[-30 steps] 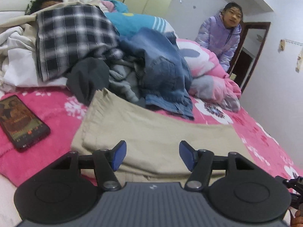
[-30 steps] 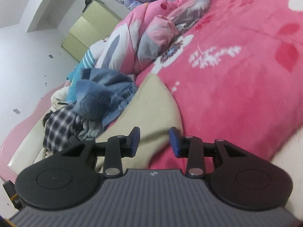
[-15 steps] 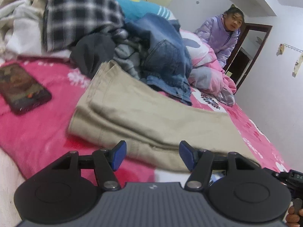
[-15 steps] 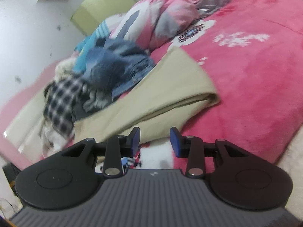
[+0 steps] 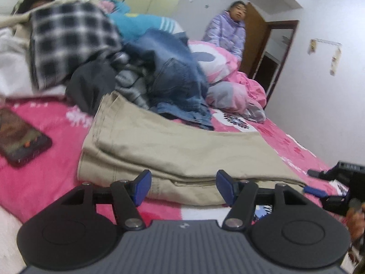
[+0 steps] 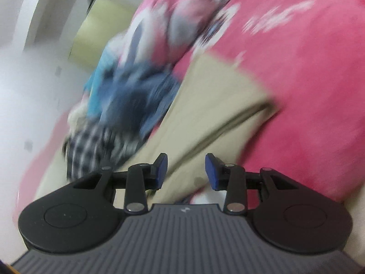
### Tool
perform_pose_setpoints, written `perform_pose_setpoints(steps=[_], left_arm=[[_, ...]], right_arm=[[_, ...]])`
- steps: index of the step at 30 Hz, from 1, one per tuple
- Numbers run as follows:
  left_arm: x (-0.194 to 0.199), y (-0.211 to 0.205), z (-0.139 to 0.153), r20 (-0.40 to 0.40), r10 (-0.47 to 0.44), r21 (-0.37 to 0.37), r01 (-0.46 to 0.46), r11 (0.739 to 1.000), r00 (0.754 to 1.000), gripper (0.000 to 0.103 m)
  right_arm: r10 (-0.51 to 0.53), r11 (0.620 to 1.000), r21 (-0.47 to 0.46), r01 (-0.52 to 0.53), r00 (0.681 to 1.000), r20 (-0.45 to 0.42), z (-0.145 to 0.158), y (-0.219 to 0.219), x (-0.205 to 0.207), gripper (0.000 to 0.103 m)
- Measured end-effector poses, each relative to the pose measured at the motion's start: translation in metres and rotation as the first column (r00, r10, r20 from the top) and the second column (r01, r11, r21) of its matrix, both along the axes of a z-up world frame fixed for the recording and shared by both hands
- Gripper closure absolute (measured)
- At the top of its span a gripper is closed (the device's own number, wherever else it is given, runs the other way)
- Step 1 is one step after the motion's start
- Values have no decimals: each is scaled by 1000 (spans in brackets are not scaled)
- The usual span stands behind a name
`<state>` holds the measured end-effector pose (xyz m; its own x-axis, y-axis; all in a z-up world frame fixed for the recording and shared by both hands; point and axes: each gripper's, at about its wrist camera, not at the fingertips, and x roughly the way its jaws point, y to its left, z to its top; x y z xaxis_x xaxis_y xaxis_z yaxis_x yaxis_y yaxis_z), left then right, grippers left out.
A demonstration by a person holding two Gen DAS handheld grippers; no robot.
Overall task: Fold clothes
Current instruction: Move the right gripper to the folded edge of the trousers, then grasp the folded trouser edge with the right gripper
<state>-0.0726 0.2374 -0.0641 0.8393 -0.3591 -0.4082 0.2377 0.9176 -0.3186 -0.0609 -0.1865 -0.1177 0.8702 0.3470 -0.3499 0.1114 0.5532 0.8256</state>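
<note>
The folded beige trousers (image 5: 182, 150) lay mid-frame on the pink bed (image 5: 41, 178), below the heaped jeans (image 5: 175, 80). The left claw (image 5: 183, 188) stood wide and empty at their near edge; the right claw (image 6: 186, 171) was opening, gripping nothing.

The left gripper (image 5: 183, 187) points slightly downward with its jaws standing apart and nothing between the pads. The right gripper (image 6: 186, 171), tilted in its blurred view, has its jaws opening, nothing pinched between them.
</note>
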Motion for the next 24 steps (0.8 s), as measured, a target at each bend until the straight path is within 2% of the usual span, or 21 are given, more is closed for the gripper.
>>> perform_pose_setpoints(steps=[4,6,9,14,18,24], left_arm=[[5,-9,6,40,-38,35,37,999,998,39],[13,-17,8,55,-50,53,47,997,997,39],[30,-28,8,59,-58,72,54,996,997,39],[62,-41,-1,23,-44,117,41,992,999,39],[78,-44,-13,-32,-9,155,14,988,999,39],[80,-44,-16,-41,6,163,1,987,999,39]], right_arm=[[-145,988,52,145,989,-16,-6,-39,1,53],[-179,977,112,182,983,-38,-15,-54,8,52],[-179,972,141,188,981,-69,-26,-55,25,52],[-128,988,83,133,989,-69,-28,-48,49,51],[-82,992,89,87,995,-62,-27,-49,61,48],[-6,1000,-29,4,998,-58,-20,-33,62,46]])
